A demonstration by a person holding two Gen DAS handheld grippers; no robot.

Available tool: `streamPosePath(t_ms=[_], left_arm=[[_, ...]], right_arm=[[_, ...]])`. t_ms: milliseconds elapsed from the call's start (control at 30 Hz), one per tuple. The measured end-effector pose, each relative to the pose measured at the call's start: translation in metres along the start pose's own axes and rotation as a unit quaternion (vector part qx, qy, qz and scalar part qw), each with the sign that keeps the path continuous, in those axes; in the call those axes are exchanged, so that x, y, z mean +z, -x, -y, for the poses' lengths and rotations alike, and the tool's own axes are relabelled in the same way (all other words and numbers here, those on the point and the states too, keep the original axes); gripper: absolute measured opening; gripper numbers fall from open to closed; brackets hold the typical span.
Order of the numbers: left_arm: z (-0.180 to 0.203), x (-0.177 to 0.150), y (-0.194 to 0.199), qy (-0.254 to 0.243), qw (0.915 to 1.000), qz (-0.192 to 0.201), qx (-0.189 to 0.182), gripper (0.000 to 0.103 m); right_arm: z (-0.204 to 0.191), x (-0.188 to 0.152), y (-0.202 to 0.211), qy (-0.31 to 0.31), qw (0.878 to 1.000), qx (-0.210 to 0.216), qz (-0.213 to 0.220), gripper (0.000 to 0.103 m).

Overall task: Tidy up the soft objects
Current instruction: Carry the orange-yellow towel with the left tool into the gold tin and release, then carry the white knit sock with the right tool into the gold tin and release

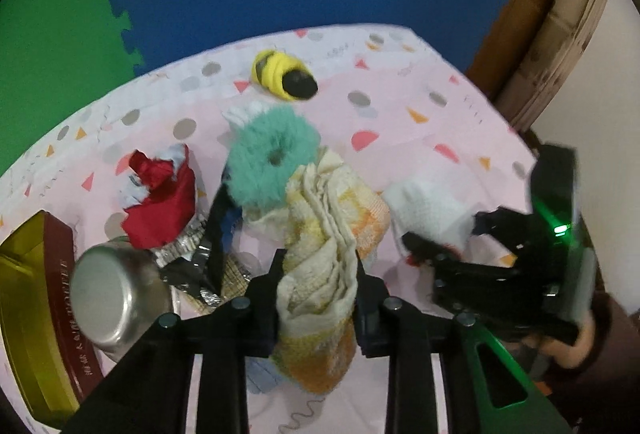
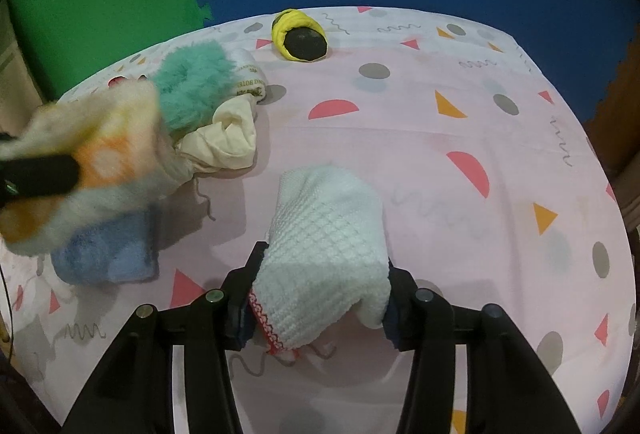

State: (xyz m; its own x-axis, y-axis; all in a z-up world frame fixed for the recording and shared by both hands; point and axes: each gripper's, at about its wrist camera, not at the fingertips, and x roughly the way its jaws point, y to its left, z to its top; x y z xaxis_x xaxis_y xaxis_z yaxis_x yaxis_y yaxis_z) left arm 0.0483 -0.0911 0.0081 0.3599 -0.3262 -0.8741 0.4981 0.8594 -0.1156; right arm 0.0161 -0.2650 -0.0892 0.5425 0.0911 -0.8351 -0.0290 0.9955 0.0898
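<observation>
The left tool (image 1: 316, 290) clenched the yellow-orange towel (image 1: 320, 234); the right tool (image 2: 320, 298) grasped the white knitted cloth (image 2: 328, 246) above the counter (image 2: 460, 122).

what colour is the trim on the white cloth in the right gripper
Red, along the white cloth's lower edge; clearest in the right wrist view.

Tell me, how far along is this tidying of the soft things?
Nothing looks sorted yet. In hand: the left gripper is clamped on a yellow-orange towel, the right gripper on a white knit cloth. Left on the pink sheet: a teal fluffy ring, a yellow-black plush, a cream cloth, a blue towel and a red cloth, all loosely scattered or heaped.
</observation>
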Motion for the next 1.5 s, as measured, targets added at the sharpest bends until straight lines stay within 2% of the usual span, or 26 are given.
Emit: streamPosePath(t_ms=[200, 400, 500, 600, 800, 933, 1133, 1333, 1500], left_arm=[[-0.022, 0.003, 0.045, 0.011, 0.9994, 0.033, 0.007, 0.028], [-0.08, -0.002, 0.076, 0.054, 0.9948, 0.052, 0.068, 0.028], [-0.121, -0.012, 0.085, 0.082, 0.9892, 0.053, 0.11, 0.028], [-0.166, -0.028, 0.088, 0.109, 0.9794, 0.044, 0.164, 0.028], [-0.243, -0.062, 0.077, 0.173, 0.9638, 0.01, 0.203, 0.028], [-0.273, -0.077, 0.059, 0.195, 0.9582, -0.007, 0.209, 0.028], [-0.29, -0.083, 0.036, 0.183, 0.9567, -0.026, 0.224, 0.031], [-0.298, -0.084, 0.033, 0.191, 0.9555, -0.022, 0.223, 0.047], [-0.303, -0.086, 0.043, 0.208, 0.957, -0.006, 0.202, 0.052]], right_arm=[[-0.002, 0.002, -0.001, 0.004, 1.0, -0.009, -0.004, 0.047], [-0.004, 0.002, -0.002, 0.006, 1.0, -0.018, -0.006, 0.047], [-0.005, 0.002, -0.002, 0.008, 1.0, -0.023, -0.007, 0.047], [-0.006, 0.003, -0.001, 0.01, 0.999, -0.029, -0.009, 0.047], [-0.009, 0.003, 0.0, 0.013, 0.999, -0.043, -0.012, 0.047], [-0.012, 0.004, 0.001, 0.012, 0.998, -0.054, -0.015, 0.046], [-0.014, 0.008, 0.007, 0.01, 0.997, -0.071, -0.017, 0.046], [-0.019, 0.018, 0.019, 0.012, 0.996, -0.085, -0.008, 0.046], [-0.034, 0.029, 0.031, 0.023, 0.996, -0.082, 0.006, 0.046]])
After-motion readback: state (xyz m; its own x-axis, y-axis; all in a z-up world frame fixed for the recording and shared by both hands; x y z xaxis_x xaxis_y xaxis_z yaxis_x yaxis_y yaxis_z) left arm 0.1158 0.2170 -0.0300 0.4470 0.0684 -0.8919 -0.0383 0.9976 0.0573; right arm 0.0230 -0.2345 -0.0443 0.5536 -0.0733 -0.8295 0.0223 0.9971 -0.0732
